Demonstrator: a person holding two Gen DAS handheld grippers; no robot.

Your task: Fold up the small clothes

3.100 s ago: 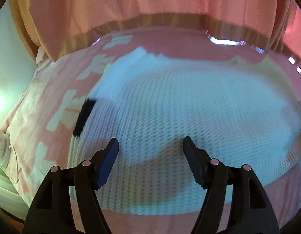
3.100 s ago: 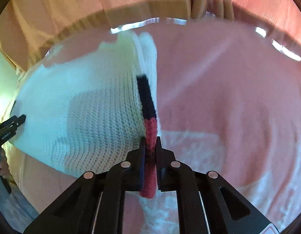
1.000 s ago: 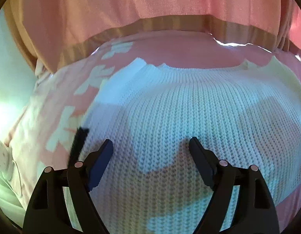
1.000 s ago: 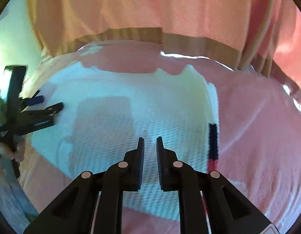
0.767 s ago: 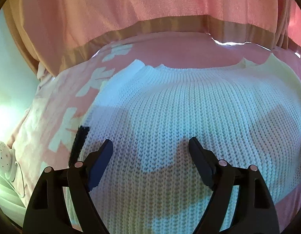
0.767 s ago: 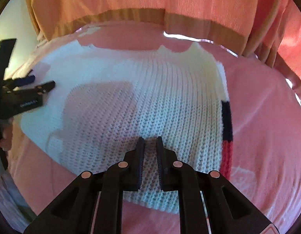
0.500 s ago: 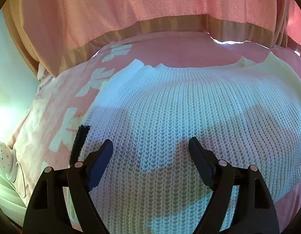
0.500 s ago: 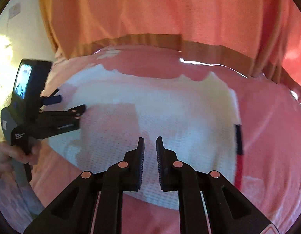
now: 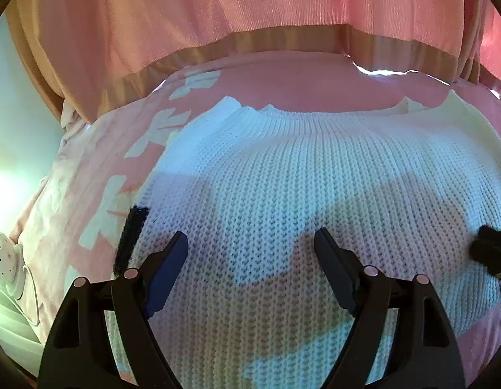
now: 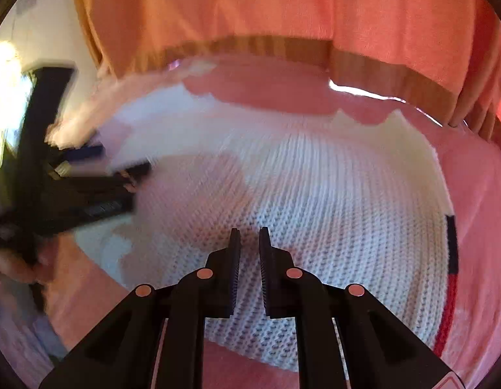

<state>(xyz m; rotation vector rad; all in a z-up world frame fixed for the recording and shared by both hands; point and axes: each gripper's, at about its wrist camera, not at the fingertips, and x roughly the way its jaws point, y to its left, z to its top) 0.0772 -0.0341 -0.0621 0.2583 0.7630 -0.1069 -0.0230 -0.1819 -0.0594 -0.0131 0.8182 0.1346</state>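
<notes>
The sweater (image 9: 315, 194) lies flat on the pink bedspread (image 9: 98, 194), neckline toward the curtain (image 9: 250, 16), sides apparently tucked in so that only a dark cuff (image 9: 130, 236) shows at its left edge and a navy-and-red cuff (image 10: 451, 259) at its right. This reads as a garment part-folded and laid square for the next fold; that is a judgement. The left gripper (image 9: 250, 259) hovers over the near half of the knit with its jaws wide apart and nothing between them, seemingly poised to take the hem. The right gripper (image 10: 248, 259) is over the middle of the sweater, jaws nearly together and holding nothing; a narrow gap shows between the pads. Whether either set of fingertips touches the knit cannot be told. In the right wrist view the left gripper and the hand (image 10: 4, 269) holding it are badly blurred. The near hem is hidden behind both gripper bodies. The tucked sleeves are out of sight. A small white object (image 9: 4, 259) with a cord at the bed's left edge cannot be identified.
</notes>
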